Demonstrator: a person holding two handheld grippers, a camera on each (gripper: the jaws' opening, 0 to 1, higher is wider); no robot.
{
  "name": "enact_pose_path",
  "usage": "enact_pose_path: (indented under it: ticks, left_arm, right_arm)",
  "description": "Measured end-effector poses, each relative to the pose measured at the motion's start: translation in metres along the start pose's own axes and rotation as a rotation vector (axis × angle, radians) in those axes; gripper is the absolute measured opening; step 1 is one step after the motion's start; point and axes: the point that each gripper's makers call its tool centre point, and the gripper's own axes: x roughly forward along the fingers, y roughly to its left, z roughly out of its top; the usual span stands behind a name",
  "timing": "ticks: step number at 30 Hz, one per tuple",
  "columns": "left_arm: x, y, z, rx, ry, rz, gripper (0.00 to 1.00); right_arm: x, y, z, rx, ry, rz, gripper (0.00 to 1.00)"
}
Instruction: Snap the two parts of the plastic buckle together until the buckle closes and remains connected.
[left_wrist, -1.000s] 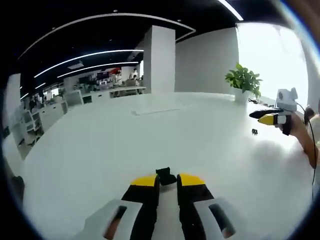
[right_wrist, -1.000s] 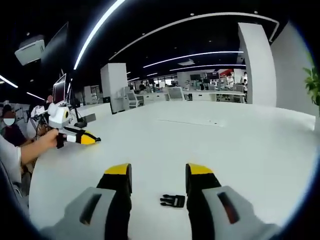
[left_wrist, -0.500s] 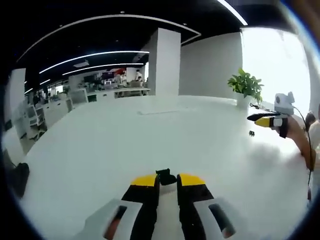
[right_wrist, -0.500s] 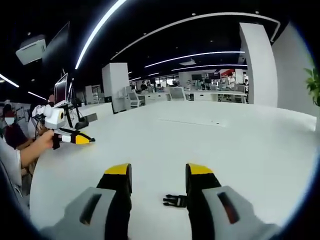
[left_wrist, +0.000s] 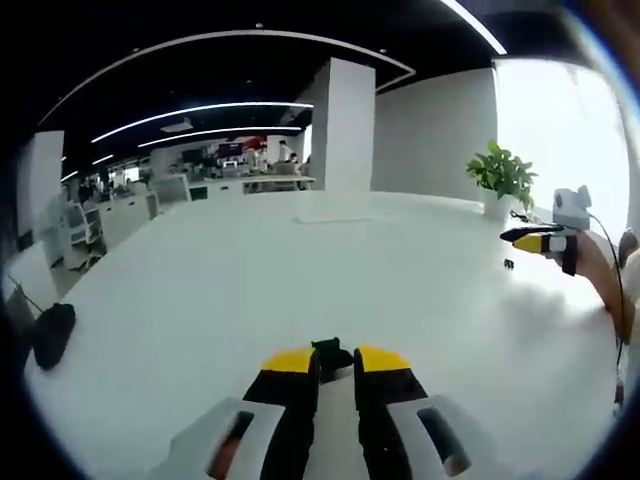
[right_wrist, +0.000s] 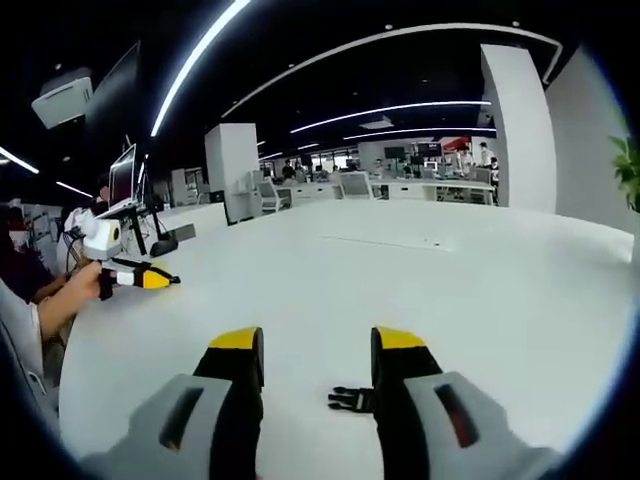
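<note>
Black plastic: 1 buckle half (left_wrist: 331, 351) sits pinched in the closed left tool (left_wrist: 334, 362); the other half (right_wrist: 351, 399) lies on the white counter (right_wrist: 480, 290) between the open right tool's (right_wrist: 318, 357) tips (centre it before squeezing).

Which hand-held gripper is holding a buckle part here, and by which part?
The left hand-held gripper pinches a black buckle part at its near end. The right hand-held gripper is open; the other buckle part lies on the table.

Your left gripper (left_wrist: 334, 362) hides most of its buckle piece (left_wrist: 330, 349). The other buckle part (right_wrist: 352, 399) is partly behind your right gripper's (right_wrist: 318, 355) jaw.
</note>
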Motion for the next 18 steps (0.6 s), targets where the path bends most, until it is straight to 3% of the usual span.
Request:
enact_pose_path:
  ticks: [18]
  left_arm:
    - [-0.009,0.0001,-0.0082,0.019,0.006,0.026,0.14]
  right_arm:
    - [-0.0014,0.0018,0.0022,0.0,-0.01,0.002,0.43]
